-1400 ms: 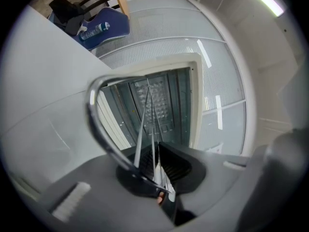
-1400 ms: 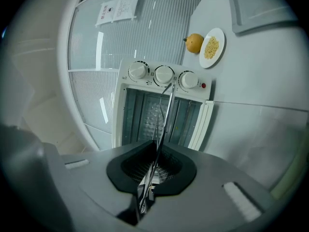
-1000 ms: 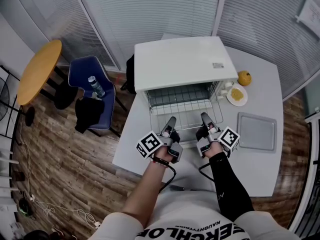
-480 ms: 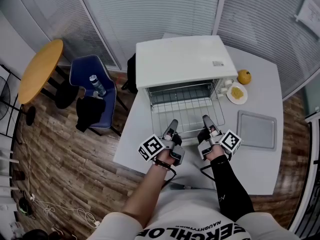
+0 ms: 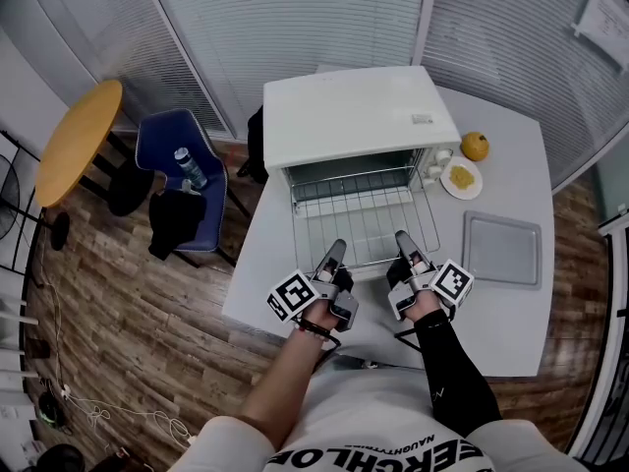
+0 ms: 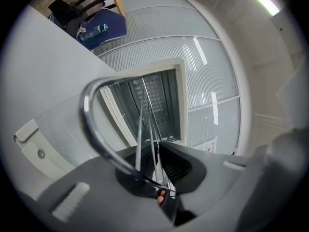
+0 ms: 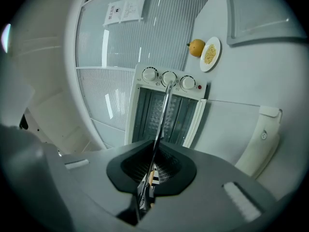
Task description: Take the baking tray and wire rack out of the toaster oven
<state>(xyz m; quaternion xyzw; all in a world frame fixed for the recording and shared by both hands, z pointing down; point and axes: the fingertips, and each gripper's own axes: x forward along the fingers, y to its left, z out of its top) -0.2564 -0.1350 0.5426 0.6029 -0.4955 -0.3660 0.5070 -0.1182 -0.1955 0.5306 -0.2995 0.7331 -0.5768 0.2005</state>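
While your left gripper (image 5: 336, 249) and right gripper (image 5: 402, 238) each clamp tight on wire rack (image 5: 362, 216) front edge, rack sits partly out of toaster oven (image 5: 354, 116) (baking tray (image 5: 502, 252) flat on table (image 5: 506, 170), right of oven).

This looks like an office or meeting room. Beyond the jaws rise glazed partition walls (image 5: 295, 28) lined with slatted blinds, with printed sheets (image 7: 126, 8) stuck to 1 of them. Far to the left of the jaws are 1 blue chair (image 5: 162, 141), a round yellow side table (image 5: 77, 141) and loose cables (image 5: 98, 406) on wood-look flooring (image 5: 128, 313). The toaster oven (image 5: 354, 116) sits on a plain white table (image 5: 511, 313).
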